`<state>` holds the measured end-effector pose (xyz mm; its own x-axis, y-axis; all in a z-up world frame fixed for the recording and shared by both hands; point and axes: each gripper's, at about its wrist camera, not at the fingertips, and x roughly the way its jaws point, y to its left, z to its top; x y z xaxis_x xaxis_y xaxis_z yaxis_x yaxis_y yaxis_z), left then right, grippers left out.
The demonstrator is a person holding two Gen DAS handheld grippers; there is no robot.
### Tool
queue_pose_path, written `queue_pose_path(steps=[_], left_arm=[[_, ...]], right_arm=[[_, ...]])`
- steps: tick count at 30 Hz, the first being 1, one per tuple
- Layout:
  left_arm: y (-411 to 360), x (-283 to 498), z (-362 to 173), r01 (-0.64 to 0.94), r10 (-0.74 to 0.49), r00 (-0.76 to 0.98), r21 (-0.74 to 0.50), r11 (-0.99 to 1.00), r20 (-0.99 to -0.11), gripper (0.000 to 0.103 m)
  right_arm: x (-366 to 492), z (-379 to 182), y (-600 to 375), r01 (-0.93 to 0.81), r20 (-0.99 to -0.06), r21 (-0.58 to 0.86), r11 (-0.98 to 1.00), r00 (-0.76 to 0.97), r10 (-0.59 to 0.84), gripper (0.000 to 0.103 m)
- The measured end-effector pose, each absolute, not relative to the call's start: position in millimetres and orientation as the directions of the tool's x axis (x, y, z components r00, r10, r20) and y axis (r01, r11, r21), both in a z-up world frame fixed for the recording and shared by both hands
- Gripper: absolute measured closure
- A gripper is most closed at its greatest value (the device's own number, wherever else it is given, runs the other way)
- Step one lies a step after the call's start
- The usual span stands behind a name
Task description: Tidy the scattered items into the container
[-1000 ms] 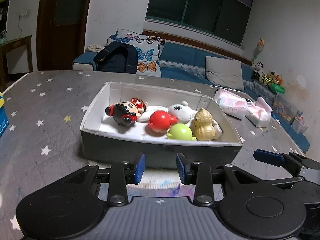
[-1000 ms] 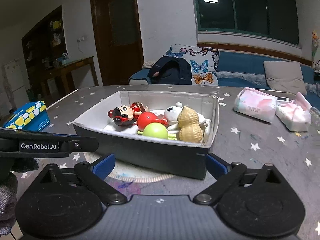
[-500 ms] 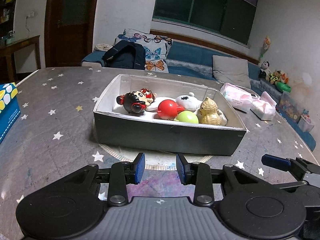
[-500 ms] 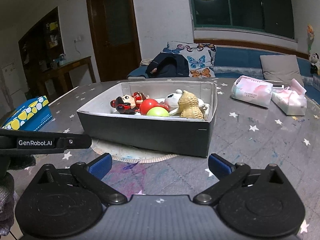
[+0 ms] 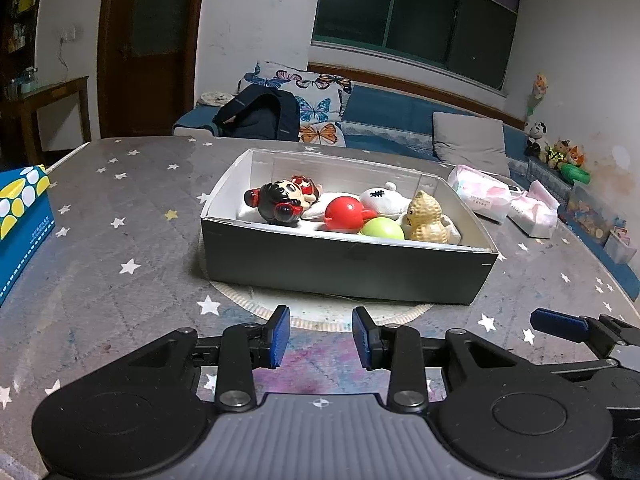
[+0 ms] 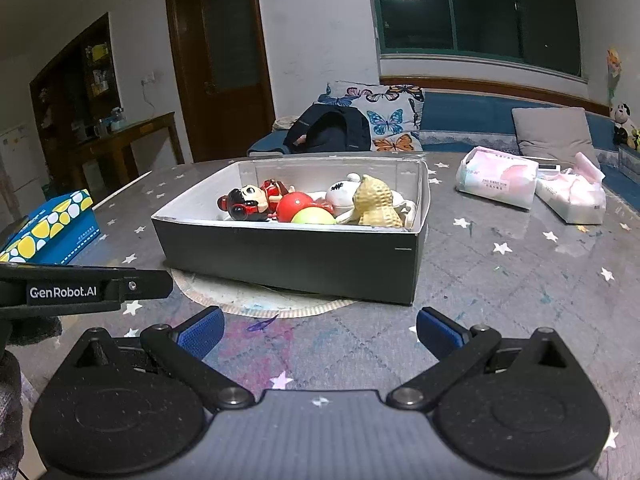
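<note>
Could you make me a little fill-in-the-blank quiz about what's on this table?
1. The toys all lie inside the grey ____.
2. Beside the red ball sits a ____ ball.
3. The right gripper has its jaws spread ____, holding nothing.
4. The peanut toy is at the box's ____ end in both views.

Missing words: box; green; wide; right

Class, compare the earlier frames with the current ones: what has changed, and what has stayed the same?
Both grippers drew back from the box, which now sits farther off in both views. Left gripper and right gripper took hold of nothing; both stayed open and empty. The toys stayed in the box.
</note>
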<state>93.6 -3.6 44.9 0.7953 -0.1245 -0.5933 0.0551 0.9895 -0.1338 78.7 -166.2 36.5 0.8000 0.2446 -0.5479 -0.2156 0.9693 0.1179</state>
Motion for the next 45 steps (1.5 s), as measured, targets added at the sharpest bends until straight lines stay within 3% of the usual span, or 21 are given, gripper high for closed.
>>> queue_pose_path(steps=[45], left_arm=[[-6.2,125.5,33.1,0.034,-0.053,0.774,-0.043,0.999,-0.631,0.067]], right_arm=[[115.2,20.8,-152.8,-0.218,-0.599,0.107,0.970,0.765,0.238,0.000]])
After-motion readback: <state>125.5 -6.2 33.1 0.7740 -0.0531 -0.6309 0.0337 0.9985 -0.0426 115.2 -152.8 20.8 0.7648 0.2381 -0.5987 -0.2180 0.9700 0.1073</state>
